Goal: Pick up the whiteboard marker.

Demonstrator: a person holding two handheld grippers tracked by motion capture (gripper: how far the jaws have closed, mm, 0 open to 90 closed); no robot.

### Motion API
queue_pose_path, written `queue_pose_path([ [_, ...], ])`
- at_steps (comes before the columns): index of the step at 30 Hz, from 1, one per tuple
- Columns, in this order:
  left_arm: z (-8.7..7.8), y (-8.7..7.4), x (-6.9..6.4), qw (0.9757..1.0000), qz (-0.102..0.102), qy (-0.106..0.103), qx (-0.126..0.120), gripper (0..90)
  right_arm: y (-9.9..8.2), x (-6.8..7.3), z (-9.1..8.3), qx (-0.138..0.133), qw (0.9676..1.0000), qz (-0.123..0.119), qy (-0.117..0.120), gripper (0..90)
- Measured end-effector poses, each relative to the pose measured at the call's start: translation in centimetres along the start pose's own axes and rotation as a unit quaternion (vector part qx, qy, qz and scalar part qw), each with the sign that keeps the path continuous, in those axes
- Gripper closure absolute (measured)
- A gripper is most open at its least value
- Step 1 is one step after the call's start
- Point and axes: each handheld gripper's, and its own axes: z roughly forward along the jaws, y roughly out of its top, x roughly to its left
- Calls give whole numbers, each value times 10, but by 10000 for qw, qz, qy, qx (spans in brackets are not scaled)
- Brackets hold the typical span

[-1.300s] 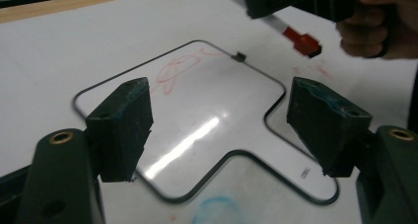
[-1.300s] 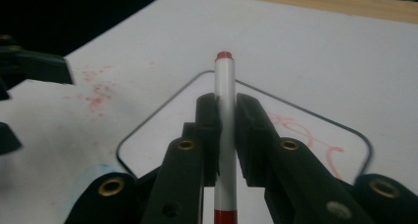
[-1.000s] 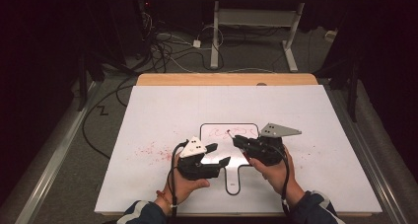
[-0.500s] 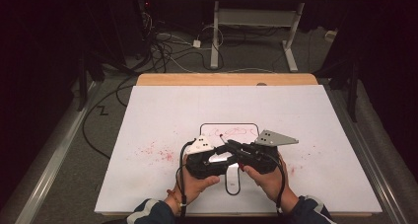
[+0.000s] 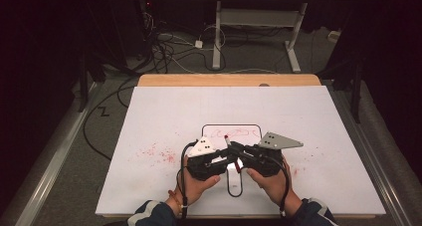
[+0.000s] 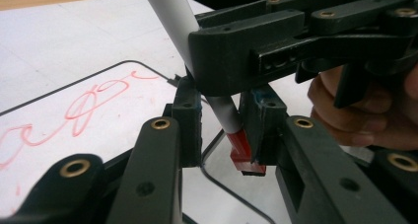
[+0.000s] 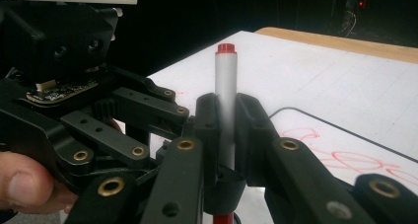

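Note:
A white marker (image 5: 227,141) with red ends stands nearly upright in my right gripper (image 5: 235,153), which is shut on its barrel (image 7: 226,86). My left gripper (image 5: 222,159) meets it from the left, low over the white board. In the left gripper view the marker's red cap (image 6: 244,152) hangs between my left gripper's (image 6: 222,123) jaws. They have just been closing around it. The cap lies against the right pad (image 6: 256,120), and a gap remains at the left pad (image 6: 190,120). The right gripper's body (image 6: 276,41) crosses above.
A black-outlined rounded panel with red scribbles (image 5: 234,133) is drawn on the white board (image 5: 174,111), just beyond the grippers. Faint red smudges (image 5: 157,154) lie to the left. The wooden table edge (image 5: 229,80) is at the back, with cables on the floor behind it.
The two grippers have come together over the near edge of the panel. The left jaws have narrowed around the marker's red cap.

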Motion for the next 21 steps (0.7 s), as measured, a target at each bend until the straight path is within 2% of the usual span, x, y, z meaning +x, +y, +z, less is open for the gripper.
queue_pose_path([
  [9,-1,0,3,9998,128,140,78,750,0,2,0,-3,10000,-30,-45,810],
  [16,0,0,5,9988,322,328,153,781,0,3,-1,12,9999,-83,-123,795],
  [19,-1,1,8,9985,330,410,149,782,2,3,-3,-34,9997,-125,-223,708],
  [21,-2,0,13,9984,291,472,113,782,3,3,-5,-67,9996,-118,-252,690],
])
